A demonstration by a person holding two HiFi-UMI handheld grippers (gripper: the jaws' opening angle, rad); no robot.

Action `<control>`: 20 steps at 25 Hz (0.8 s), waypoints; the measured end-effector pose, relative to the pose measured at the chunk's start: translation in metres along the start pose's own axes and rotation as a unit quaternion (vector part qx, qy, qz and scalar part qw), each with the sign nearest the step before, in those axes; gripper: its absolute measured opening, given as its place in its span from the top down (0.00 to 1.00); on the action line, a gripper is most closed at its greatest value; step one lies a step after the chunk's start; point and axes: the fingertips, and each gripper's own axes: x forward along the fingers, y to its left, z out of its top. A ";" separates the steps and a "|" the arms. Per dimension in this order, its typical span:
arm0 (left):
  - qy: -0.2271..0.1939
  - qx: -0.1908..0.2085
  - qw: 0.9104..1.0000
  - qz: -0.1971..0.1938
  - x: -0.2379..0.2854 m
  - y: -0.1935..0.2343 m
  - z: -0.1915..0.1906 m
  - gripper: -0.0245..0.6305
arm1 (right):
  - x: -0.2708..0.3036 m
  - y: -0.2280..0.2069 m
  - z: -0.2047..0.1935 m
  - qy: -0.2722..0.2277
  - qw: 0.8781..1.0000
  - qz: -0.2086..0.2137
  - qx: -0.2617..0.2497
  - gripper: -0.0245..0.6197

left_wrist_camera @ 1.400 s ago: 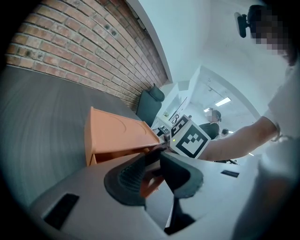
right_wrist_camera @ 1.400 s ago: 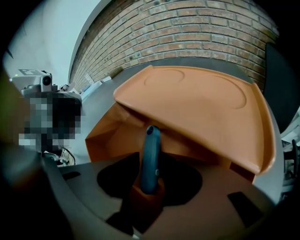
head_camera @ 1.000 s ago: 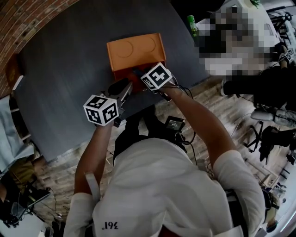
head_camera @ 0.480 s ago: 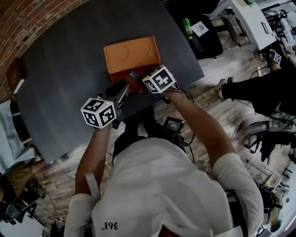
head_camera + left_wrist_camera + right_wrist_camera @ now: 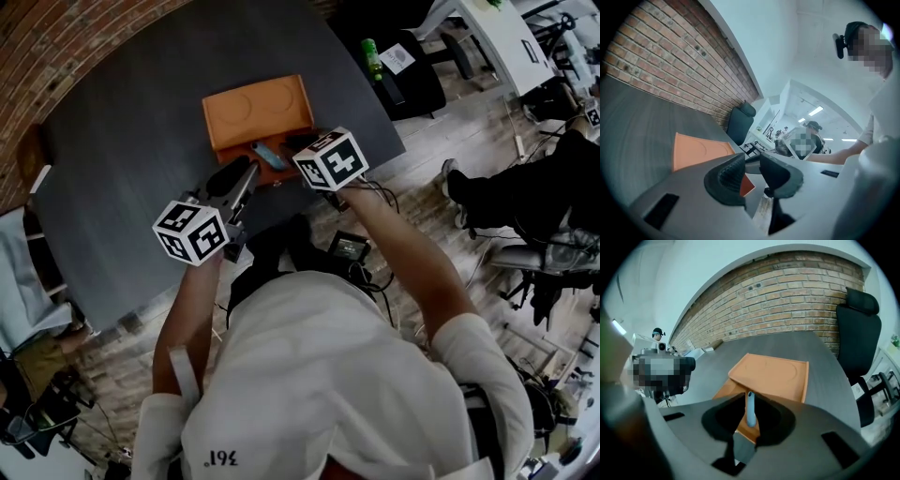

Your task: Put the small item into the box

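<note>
An orange box [image 5: 258, 108] lies with its lid folded back on the dark grey table [image 5: 131, 141]. The small light-blue item [image 5: 269, 155] lies in the box's base [image 5: 274, 174]. My right gripper [image 5: 300, 152] sits just right of it at the box's near edge. In the right gripper view the item [image 5: 750, 411] shows through the narrow gap of the right gripper [image 5: 748, 397]. Its jaws are closing, and the pads do not seem to press on the item. My left gripper [image 5: 247, 169] hovers at the box's left front, open and empty. In its own view the left gripper [image 5: 752, 171] faces the lid [image 5: 696, 150].
The table's near edge runs just under both grippers. A green bottle [image 5: 368, 52] stands on a dark surface beyond the table's right corner. A black chair [image 5: 858, 333] and a brick wall [image 5: 787, 291] lie past the table. People sit at the right [image 5: 525, 178].
My right gripper has drawn back to the right, away from the box. The light-blue item now lies uncovered in the box base. The left gripper has barely moved.
</note>
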 end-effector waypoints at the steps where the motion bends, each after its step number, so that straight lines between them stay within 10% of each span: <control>1: -0.005 -0.001 1.000 -0.003 -0.001 -0.004 0.004 0.80 | -0.007 -0.001 0.004 -0.010 1.000 -0.001 0.003 0.86; 20: -0.070 0.046 0.994 -0.074 -0.023 -0.084 0.063 0.88 | -0.115 0.029 0.062 -0.180 0.983 0.003 0.027 0.94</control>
